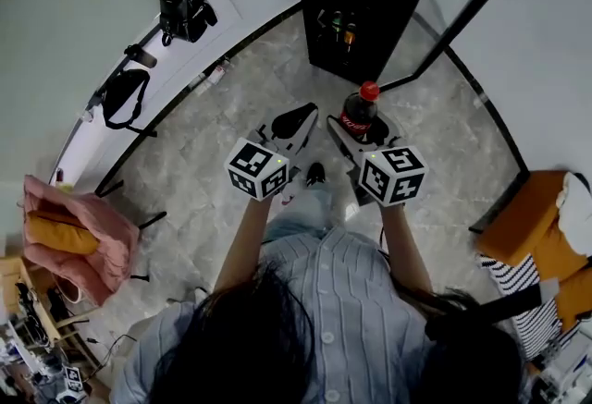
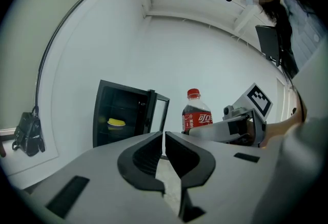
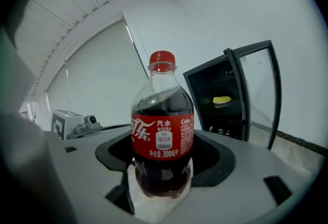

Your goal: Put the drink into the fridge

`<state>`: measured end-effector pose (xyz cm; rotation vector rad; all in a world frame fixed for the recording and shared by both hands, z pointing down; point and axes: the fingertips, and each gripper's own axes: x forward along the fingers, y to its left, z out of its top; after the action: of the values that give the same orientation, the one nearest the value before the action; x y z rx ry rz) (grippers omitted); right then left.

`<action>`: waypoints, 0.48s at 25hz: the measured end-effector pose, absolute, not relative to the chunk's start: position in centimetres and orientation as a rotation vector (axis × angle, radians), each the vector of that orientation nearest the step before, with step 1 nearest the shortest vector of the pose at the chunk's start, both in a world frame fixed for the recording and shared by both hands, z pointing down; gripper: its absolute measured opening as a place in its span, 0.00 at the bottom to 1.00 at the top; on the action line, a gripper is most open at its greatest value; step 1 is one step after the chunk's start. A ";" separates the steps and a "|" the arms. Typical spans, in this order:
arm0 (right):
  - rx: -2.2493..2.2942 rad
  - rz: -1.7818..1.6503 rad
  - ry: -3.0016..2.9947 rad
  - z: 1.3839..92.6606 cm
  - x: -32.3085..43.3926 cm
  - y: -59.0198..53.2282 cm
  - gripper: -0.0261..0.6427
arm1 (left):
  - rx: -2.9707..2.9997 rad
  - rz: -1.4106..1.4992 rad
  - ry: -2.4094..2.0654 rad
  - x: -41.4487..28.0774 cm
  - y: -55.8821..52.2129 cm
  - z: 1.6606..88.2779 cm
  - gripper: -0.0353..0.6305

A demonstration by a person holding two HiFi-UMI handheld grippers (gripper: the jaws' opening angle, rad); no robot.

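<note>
Right tool [image 1: 359,127]: clamped on the cola bottle [image 1: 361,106]. In the right gripper view the dark pads of the right tool [image 3: 162,169] press both sides of the cola bottle [image 3: 163,133] on its lower body, below the red label.
Cola bottle: upright, red cap on, dark drink up to the shoulder. It is held in the air above the floor [image 1: 213,125], in front of the fridge [image 1: 356,5] and outside it.
Left tool [image 1: 294,121]: narrow. In the left gripper view the jaws of the left tool [image 2: 164,138] stand nearly together with only a thin slit between them, and nothing is held there.
Tools to each other: side by side in the head view, the left tool just beside the right one at about the same height. From the left gripper view the cola bottle [image 2: 197,114] shows to the right of the left jaws.
Fridge: small and black, standing on the floor against the white wall, with its interior dark.
Fridge door [image 1: 462,0]: a glass panel in a black frame, swung wide open to the person's right.
Fridge contents: a yellow object [image 3: 222,100] lies on an upper shelf, and a few small bottles [image 1: 337,27] stand lower down.
Person: both forearms reach forward from a striped shirt, one hand behind each marker cube [image 1: 392,173].
</note>
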<state>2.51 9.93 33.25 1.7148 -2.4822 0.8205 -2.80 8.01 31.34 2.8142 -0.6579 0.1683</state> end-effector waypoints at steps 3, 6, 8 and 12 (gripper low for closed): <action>1.734 0.842 -2.476 33.4 2.8 6.6 0.48 | 2.814 0.170 -0.634 -2.4 4.5 31.7 0.07; 1.745 0.859 -2.459 33.8 3.1 3.9 0.48 | 2.812 0.164 -0.615 -2.2 1.4 31.9 0.07; 1.749 0.858 -2.443 34.0 3.2 2.3 0.48 | 2.808 0.155 -0.605 -2.0 -0.5 32.1 0.07; 1.754 0.870 -2.420 34.7 3.6 -0.5 0.48 | 2.796 0.160 -0.576 -1.5 -3.4 32.9 0.07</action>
<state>3.60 -0.45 34.66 1.7543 -2.4195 0.8702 -1.51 -3.36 32.93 2.7963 -0.5758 0.1605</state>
